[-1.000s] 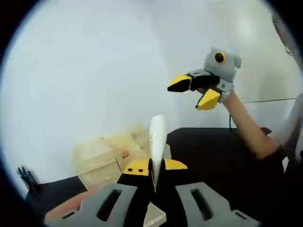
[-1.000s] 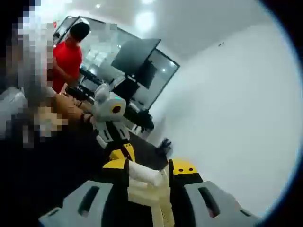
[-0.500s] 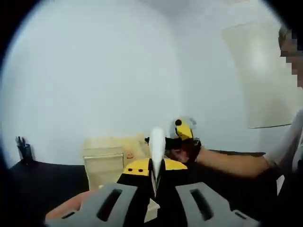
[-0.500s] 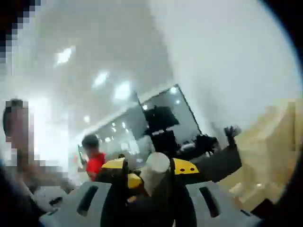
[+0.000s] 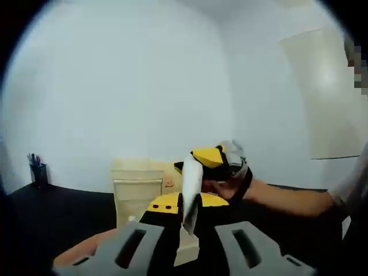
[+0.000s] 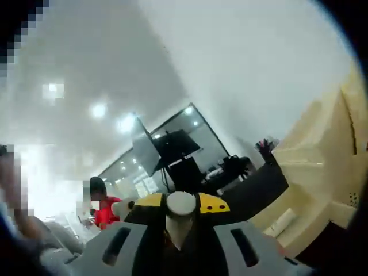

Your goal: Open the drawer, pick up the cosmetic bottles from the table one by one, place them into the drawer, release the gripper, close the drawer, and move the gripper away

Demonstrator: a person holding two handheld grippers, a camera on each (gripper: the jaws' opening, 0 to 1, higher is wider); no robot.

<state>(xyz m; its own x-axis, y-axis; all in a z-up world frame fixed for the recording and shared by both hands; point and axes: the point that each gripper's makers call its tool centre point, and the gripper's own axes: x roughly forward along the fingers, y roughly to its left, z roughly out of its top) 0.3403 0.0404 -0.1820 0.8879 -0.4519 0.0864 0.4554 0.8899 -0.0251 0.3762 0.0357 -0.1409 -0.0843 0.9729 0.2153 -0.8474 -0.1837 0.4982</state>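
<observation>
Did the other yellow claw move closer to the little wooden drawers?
Yes. In the left gripper view the right gripper came down from high against the wall to just beside the wooden drawer unit.

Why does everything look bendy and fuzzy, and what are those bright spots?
Right gripper view: the fisheye bends the wooden drawer unit, the ceiling lights glare as blobs, and all is tilted and soft. Left gripper view: the white tube is blurred against an evenly lit pale wall.
</observation>
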